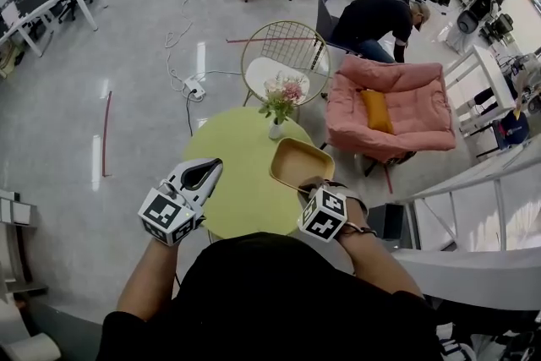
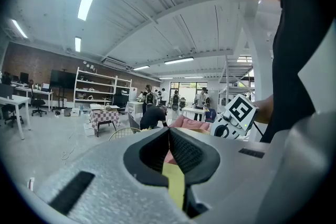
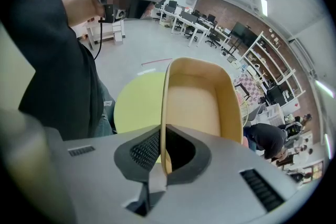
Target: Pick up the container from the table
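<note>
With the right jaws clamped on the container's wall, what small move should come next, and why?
Probably a slow, straight lift. The right gripper is shut on the near wall of the tan container, which is over the yellow table; whether it is off the surface yet is unclear. Rising straight should also keep it away from the flower vase nearby.

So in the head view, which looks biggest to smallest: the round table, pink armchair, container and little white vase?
Largest: round table and pink armchair, about alike; the table is partly hidden, so I won't rank them.
Then: container.
Smallest: white vase.
</note>
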{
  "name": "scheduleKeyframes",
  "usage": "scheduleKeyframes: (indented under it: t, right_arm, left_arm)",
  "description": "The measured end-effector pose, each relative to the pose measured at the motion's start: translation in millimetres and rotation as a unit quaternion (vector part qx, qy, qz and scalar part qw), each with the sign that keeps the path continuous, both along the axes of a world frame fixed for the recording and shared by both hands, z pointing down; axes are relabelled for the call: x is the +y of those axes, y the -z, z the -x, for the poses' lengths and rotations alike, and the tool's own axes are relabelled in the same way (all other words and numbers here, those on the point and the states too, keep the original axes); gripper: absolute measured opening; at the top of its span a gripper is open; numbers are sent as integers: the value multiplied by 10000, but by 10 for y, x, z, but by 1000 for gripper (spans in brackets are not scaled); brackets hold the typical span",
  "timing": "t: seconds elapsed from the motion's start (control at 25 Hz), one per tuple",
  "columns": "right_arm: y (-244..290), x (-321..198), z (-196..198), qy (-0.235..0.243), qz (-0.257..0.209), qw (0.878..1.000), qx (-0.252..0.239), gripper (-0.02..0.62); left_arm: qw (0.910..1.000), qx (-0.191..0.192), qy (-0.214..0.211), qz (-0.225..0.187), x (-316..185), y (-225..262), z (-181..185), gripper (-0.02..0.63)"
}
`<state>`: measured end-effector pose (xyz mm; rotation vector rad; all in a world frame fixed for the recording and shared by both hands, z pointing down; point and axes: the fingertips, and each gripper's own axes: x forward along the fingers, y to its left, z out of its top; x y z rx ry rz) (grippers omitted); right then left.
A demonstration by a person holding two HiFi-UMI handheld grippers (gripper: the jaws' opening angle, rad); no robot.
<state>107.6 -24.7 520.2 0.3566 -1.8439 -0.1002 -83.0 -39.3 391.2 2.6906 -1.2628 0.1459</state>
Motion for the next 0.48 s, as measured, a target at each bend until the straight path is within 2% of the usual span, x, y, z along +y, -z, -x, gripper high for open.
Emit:
scheduleKeyframes:
  t: [0.2, 0.48]
  right_arm:
    - [15, -40, -57, -39, -37, 10000, 58, 14]
    - [88, -114, -66, -47, -43, 9999, 91, 14]
  left_arm:
    - [10000, 23, -59, -56, -65, -16, -35, 17]
    - [9999, 57, -90, 98, -140, -28, -64, 17]
